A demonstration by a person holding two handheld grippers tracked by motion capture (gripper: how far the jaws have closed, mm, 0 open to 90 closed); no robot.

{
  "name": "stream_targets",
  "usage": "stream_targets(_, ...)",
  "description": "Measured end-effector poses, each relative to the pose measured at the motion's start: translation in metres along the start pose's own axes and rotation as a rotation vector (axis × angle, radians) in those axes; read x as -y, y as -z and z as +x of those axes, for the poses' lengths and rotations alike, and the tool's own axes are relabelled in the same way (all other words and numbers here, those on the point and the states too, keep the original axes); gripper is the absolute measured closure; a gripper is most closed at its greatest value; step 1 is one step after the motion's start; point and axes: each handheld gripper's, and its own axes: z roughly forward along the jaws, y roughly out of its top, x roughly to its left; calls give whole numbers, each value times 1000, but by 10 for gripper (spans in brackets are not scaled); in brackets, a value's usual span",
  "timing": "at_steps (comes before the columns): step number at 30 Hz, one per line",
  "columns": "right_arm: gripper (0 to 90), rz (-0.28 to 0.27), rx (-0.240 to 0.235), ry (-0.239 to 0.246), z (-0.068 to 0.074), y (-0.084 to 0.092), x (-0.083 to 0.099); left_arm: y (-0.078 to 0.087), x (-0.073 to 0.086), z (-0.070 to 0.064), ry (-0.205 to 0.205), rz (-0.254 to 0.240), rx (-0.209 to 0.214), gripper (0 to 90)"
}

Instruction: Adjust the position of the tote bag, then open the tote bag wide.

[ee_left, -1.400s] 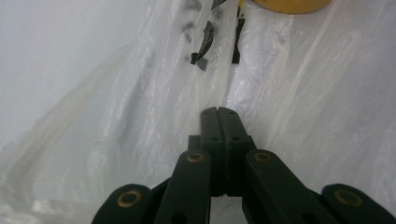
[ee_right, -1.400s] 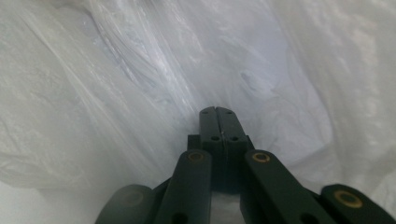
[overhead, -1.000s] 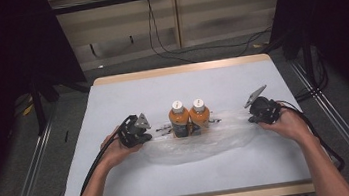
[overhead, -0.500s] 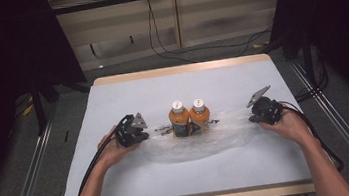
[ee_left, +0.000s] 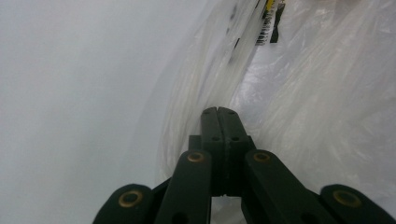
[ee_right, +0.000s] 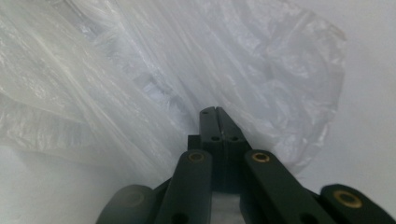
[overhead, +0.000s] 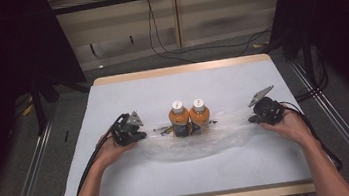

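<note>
We see little change since a second ago: left gripper (overhead: 139, 131) and right gripper (overhead: 254, 117) stay pressed together, apparently pinching the clear bag (overhead: 188, 146) (bottles (overhead: 189, 116) at frame centre).

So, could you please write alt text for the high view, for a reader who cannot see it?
Two orange bottles stand side by side on a white table, on a clear plastic bag spread flat. A person's left gripper and right gripper meet the bag's opposite ends, forearms entering from below.
</note>
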Motion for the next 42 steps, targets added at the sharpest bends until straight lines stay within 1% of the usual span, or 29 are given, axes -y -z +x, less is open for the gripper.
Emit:
stream_targets(2,900,-2,2,-3,1,0,1,0,-1,-1,-3,12,-1,900)
stream_targets(5,900,-7,30,7,4,0,0,0,2,4,39,-18,32,900)
stream_targets(6,900,-12,27,6,4,0,0,0,2,4,39,-18,32,900)
stream_targets(7,900,-10,20,2,4,0,-1,0,3,4,63,-37,44,900)
stream_targets(8,900,-8,15,-8,4,0,-2,0,3,4,70,-45,44,900)
stream_targets(9,900,-27,7,-3,2,0,-2,0,3,4,70,-45,44,900)
stream_targets(10,900,-33,0,-23,3,1,-3,1,3,5,58,-33,47,900)
stream_targets(11,900,-33,0,-23,3,1,-3,1,3,4,59,-35,54,900)
stream_targets(12,900,-59,-25,-16,3,1,-5,1,3,2,66,-45,60,900)
stream_targets(14,900,-71,-32,-20,5,2,-6,2,3,1,57,-60,61,900)
stream_targets(15,900,-89,-41,-14,5,2,-7,5,3,1,66,-68,65,900)
stream_targets(16,900,-115,-62,-24,6,4,-9,8,3,3,75,-95,72,898)
stream_targets(17,900,-115,-62,-24,6,4,-9,8,3,3,75,-95,72,896)
stream_targets(18,900,-130,-72,-20,5,4,-9,10,3,3,85,-114,79,896)
stream_targets(19,900,-161,-73,-38,5,8,-8,12,3,4,97,-146,85,896)
stream_targets(21,900,-175,-83,-44,5,10,-8,16,3,3,117,-177,89,894)
stream_targets(23,900,-220,-89,-50,6,17,-9,18,2,2,125,-206,95,889)
stream_targets(25,900,-231,-90,-49,7,19,-10,19,1,0,133,-220,96,881)
stream_targets(27,900,-267,-104,-37,10,24,-15,22,0,1,139,-244,104,865)
stream_targets(29,900,-272,-102,-29,12,26,-16,26,-1,1,151,-265,97,856)
stream_targets(30,900,-276,-103,-25,13,27,-18,28,-2,0,168,-294,111,841)
stream_targets(31,900,-284,-106,-25,15,29,-19,30,-2,0,162,-297,104,829)
stream_targets(32,900,-300,-121,-18,18,31,-22,32,-3,0,173,-326,110,816)
stream_targets(33,900,-300,-121,-18,18,31,-22,32,-3,0,173,-326,110,809)
stream_targets(34,900,-319,-132,-18,19,32,-24,34,-4,-1,177,-342,106,790)
stream_targets(37,900,-328,-141,-23,19,33,-25,38,-7,-3,178,-372,109,788)
stream_targets(40,900,-351,-167,-26,22,35,-30,41,-11,-10,173,-381,109,749)
stream_targets(41,900,-372,-191,-28,25,36,-34,42,-13,-14,169,-377,113,759)
stream_targets(42,900,-372,-191,-28,25,36,-34,42,-13,-14,169,-377,113,767)
